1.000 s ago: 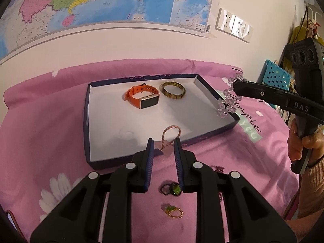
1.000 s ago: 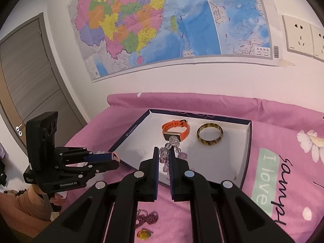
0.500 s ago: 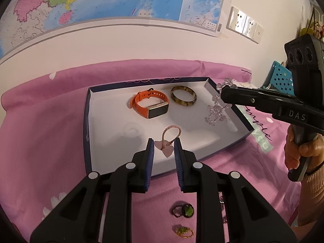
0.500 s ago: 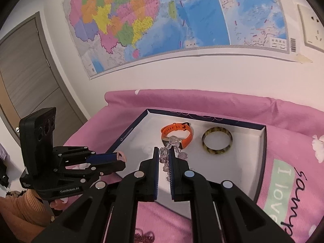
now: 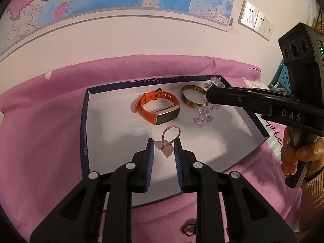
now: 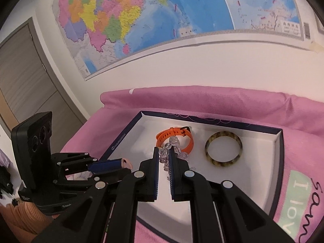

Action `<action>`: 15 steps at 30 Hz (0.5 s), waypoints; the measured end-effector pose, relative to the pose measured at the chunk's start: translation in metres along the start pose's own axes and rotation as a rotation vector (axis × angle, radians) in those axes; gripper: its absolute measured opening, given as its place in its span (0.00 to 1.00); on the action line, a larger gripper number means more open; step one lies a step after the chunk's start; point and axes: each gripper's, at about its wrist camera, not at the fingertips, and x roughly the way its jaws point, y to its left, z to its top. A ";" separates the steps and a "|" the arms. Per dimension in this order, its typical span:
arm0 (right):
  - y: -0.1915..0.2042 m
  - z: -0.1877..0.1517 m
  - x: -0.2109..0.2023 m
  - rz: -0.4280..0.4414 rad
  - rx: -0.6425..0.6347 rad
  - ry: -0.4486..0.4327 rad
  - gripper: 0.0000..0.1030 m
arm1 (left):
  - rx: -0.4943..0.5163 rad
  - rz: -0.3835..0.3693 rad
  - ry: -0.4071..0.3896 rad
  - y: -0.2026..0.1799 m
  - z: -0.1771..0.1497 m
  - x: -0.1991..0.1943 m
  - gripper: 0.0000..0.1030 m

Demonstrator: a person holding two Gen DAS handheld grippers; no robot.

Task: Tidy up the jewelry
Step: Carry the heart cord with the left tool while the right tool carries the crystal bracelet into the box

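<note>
Pink bedspread (image 5: pixel 40 133) covers pretty much everything, with a big map (image 6: pixel 162 20) on the wall behind it. On the bedspread sits a shallow box (image 5: pixel 85 125), navy outside and white inside. In its far half there's an orange smartwatch (image 5: pixel 158 109) and, just to its right, a tortoiseshell bangle (image 6: pixel 223 150), lying apart from each other.

The left gripper (image 5: pixel 164 146) hovers over the near part of the box, jaws closed on a pink heart pendant (image 5: pixel 165 146) whose braided loop sticks out past the tips. The right gripper (image 6: pixel 163 156) is pinched nearly shut on a clear crystal bead bracelet (image 5: pixel 204 111), which dangles over the box by the bangle. I think the lowest beads are touching the floor of the box, but it's hard to say from these angles.
</note>
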 end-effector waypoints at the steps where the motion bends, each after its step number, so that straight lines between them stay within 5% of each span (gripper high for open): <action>1: -0.002 0.000 0.003 0.000 0.003 0.004 0.07 | -0.001 0.002 0.004 0.000 0.000 0.002 0.20; 15: -0.028 -0.010 0.015 -0.068 0.014 0.072 0.07 | 0.005 0.009 0.060 -0.002 0.005 0.029 0.20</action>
